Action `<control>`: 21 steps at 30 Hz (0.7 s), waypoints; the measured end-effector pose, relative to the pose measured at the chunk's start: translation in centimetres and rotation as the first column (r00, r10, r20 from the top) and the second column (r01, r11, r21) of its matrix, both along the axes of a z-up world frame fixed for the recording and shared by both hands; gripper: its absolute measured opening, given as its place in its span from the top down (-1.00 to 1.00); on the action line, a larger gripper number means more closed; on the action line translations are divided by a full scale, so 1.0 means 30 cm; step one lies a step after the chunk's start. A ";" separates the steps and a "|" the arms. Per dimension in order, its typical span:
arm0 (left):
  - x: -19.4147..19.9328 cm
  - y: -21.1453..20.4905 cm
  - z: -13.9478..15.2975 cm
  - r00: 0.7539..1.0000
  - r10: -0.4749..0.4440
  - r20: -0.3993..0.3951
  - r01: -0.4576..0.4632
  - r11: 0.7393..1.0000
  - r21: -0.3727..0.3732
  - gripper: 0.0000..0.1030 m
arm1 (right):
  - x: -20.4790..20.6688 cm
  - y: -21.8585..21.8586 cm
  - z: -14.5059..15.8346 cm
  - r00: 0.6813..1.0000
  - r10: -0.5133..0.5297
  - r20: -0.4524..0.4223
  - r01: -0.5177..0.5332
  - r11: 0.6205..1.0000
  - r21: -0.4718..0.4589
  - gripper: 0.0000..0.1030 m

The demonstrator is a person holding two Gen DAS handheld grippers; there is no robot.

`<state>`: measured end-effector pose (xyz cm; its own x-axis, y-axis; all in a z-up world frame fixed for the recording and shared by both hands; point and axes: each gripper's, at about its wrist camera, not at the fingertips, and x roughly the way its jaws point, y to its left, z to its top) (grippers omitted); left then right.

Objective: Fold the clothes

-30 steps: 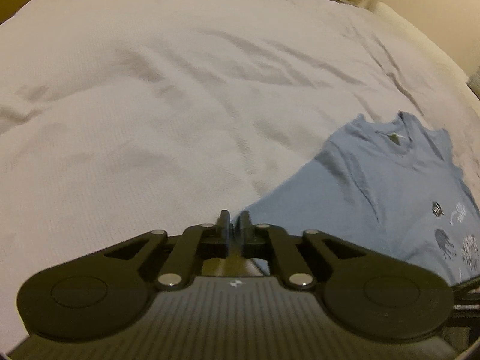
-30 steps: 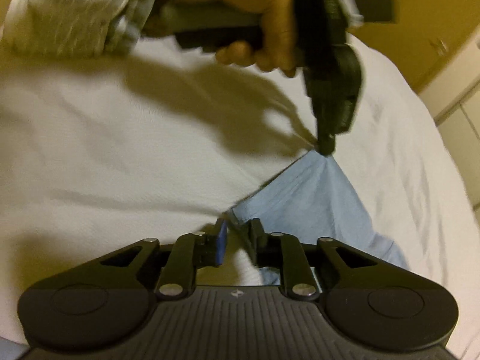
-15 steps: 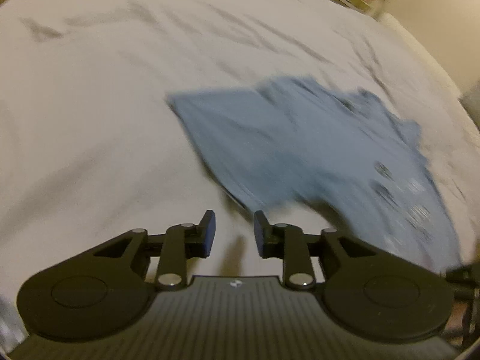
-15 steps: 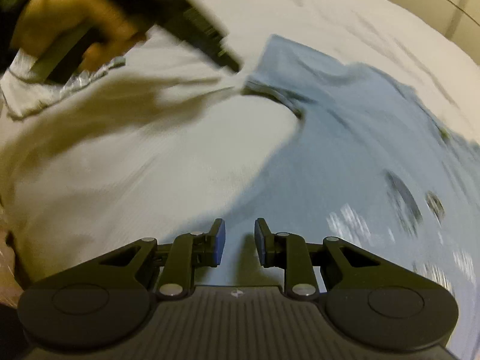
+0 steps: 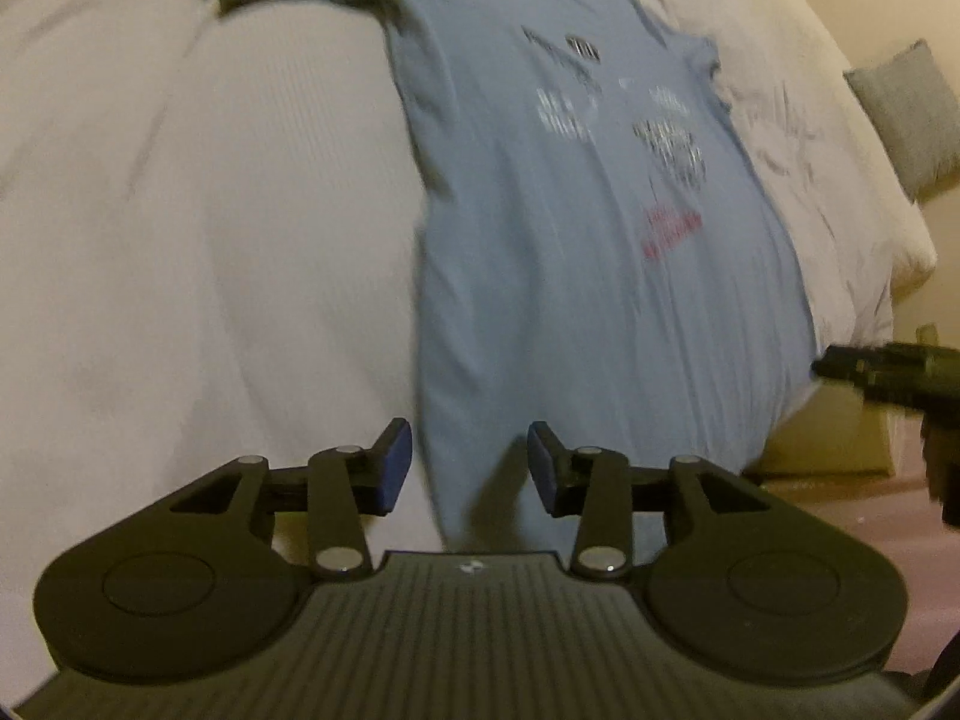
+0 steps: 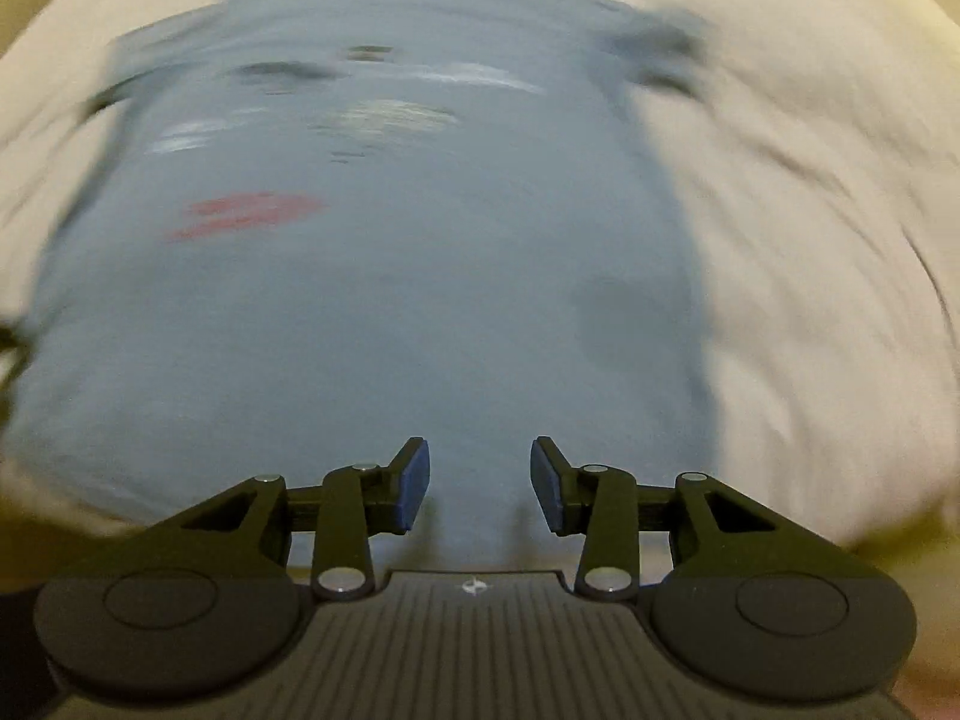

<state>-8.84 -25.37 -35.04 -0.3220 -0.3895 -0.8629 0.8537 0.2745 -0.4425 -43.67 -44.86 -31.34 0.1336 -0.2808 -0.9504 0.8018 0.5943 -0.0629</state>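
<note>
We are looking down the length of the blue T-shirt (image 5: 576, 252), which is lying print-up and spread flat on the white bed (image 5: 198, 240), with its collar at the far end and its hem hanging toward us at the near edge of the mattress. Its long axis is running straight away from both grippers, and that is the relation the next move is hanging on. Our left gripper (image 5: 469, 468) is sitting at the hem's left corner, jaws standing wide apart and gripping nothing, the shirt's left side edge running away just ahead of the gap between the pads. Our right gripper (image 6: 480, 483) is hovering over the hem further to the right, jaws equally wide and equally empty, with cloth filling the view ahead (this view is badly smeared, so we are not judging whether the pads are touching the fabric). In the left view the right gripper (image 5: 882, 375) is showing as a dark shape just off the shirt's right edge. We are judging that each hand is nearest its own hem corner, so a lengthwise fold toward the collar is looking like the natural next step
</note>
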 end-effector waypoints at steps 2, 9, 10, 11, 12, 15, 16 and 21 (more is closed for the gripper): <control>-0.045 0.006 0.001 1.000 0.009 0.013 -0.009 1.000 0.020 0.33 | -0.121 -0.061 -0.015 0.996 -0.092 0.005 0.092 0.996 -0.015 0.19; -0.177 -0.013 0.030 0.991 0.014 0.134 -0.021 0.998 0.055 0.89 | -0.370 -0.211 -0.145 0.968 -0.223 0.116 0.210 0.971 0.115 0.04; -0.190 -0.011 0.036 0.990 0.018 0.140 -0.027 0.998 0.058 0.94 | -0.386 -0.222 -0.166 0.965 -0.226 0.133 0.206 0.967 0.150 0.18; -0.204 -0.009 0.040 0.989 0.020 0.145 -0.030 0.998 0.061 0.94 | -0.399 -0.229 -0.180 0.961 -0.230 0.151 0.202 0.963 0.181 0.30; -0.216 -0.007 0.044 0.988 0.021 0.153 -0.031 0.997 0.064 0.96 | -0.409 -0.231 -0.182 0.958 -0.232 0.171 0.195 0.959 0.208 0.54; -0.230 0.005 0.052 0.985 0.040 0.167 -0.053 0.996 0.073 0.98 | -0.432 -0.238 -0.169 0.961 -0.211 0.180 0.170 0.961 0.219 0.97; -0.230 0.008 0.055 0.984 0.053 0.171 -0.067 0.995 0.075 0.98 | -0.446 -0.239 -0.159 0.961 -0.209 0.180 0.170 0.963 0.211 0.98; -0.227 0.015 0.063 0.979 0.082 0.185 -0.098 0.992 0.079 0.97 | -0.483 -0.241 -0.148 0.958 -0.213 0.190 0.171 0.962 0.214 0.99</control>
